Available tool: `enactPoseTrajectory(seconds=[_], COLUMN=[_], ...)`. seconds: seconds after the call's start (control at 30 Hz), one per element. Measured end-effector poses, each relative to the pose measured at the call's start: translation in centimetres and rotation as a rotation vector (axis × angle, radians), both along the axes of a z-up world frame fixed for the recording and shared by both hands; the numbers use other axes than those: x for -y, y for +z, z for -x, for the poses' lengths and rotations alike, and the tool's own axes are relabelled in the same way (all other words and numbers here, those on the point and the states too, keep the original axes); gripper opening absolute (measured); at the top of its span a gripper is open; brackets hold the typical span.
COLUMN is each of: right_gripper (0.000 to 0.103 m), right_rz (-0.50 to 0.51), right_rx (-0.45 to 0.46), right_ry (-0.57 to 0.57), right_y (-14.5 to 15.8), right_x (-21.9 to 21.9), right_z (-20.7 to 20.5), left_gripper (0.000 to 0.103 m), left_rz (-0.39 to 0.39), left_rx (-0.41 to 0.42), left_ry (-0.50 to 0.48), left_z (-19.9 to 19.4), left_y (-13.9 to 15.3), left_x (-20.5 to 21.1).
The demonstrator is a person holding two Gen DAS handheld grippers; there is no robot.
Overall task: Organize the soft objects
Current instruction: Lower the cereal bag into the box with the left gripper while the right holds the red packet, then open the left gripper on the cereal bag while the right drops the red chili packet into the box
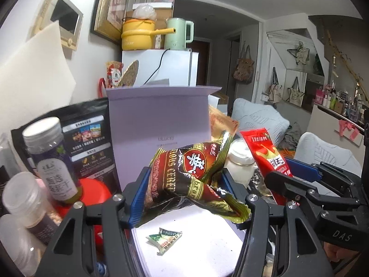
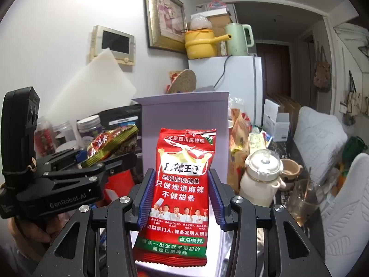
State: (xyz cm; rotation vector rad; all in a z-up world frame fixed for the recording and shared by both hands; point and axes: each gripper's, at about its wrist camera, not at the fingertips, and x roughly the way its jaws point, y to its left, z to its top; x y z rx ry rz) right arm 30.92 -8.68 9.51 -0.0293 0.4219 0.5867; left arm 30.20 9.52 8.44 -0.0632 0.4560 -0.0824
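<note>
Lavender card made up the biggest thing before me: an open box (image 1: 161, 120) whose lid stood upright at the back and whose white floor lay below both tools. Around it on the table (image 2: 282, 149) crowded a black pouch (image 1: 90, 138), a purple-labelled jar (image 1: 52, 159) and a cream lidded pot (image 2: 261, 177). My right gripper (image 2: 181, 197) had its blue-padded fingers (image 2: 146, 198) closed partway on a red snack packet (image 2: 182, 189), pressing its two side edges and holding it upright above the box, print facing me. My left gripper (image 1: 184, 191) was likewise closed partway, its fingers (image 1: 140, 196) clamped on a crumpled dark red and gold snack bag (image 1: 191, 175), held in the air over the box's white floor, just left of the red packet. Smallest of all, a little green and white sachet (image 1: 165, 239) lay flat inside the box, under the crumpled bag and well clear of it.
</note>
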Motion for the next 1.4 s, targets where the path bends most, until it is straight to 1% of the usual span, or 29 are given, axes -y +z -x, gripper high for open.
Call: enactPoseTrajectory(seconds=[0.13, 0.3, 0.53, 0.67, 0.87, 1.17, 1.4], right_gripper=[0.044, 0.044, 0.044, 0.044, 0.044, 0.044, 0.044], right_rz=[0.002, 0.022, 0.031, 0.052, 0.057, 0.074, 0.112], right_rx=[-0.031, -0.071, -0.128, -0.163, -0.227, -0.276, -0.303], right_ry=[0.0, 0.005, 0.003, 0.005, 0.017, -0.005, -0.025], right_y=[-1.2, -2.7, -4.6, -5.6, -7.2, -9.1, -11.1], right_x=[-0.4, -0.9, -1.1, -1.2, -1.3, -1.4, -2.1], right_z=[-2.0, -3.7, -5.1, -5.8, -6.9, -8.2, -9.2], left_gripper=[0.059, 0.059, 0.058, 0.059, 0.059, 0.058, 0.058], left_rz=[0.0, -0.027, -0.062, -0.077, -0.081, -0.068, -0.083], left_rx=[-0.041, -0.086, -0.191, -0.241, -0.286, -0.364, -0.413], left_ry=[0.01, 0.02, 0.031, 0.034, 0.03, 0.022, 0.057], left_z=[-1.6, -3.1, -5.0, -5.9, -6.8, -8.2, -8.9], left_y=[-1.4, -2.7, -5.1, -6.3, -7.8, -10.1, -11.8], left_x=[-0.3, -0.4, 0.1, 0.6, 0.9, 0.9, 0.7])
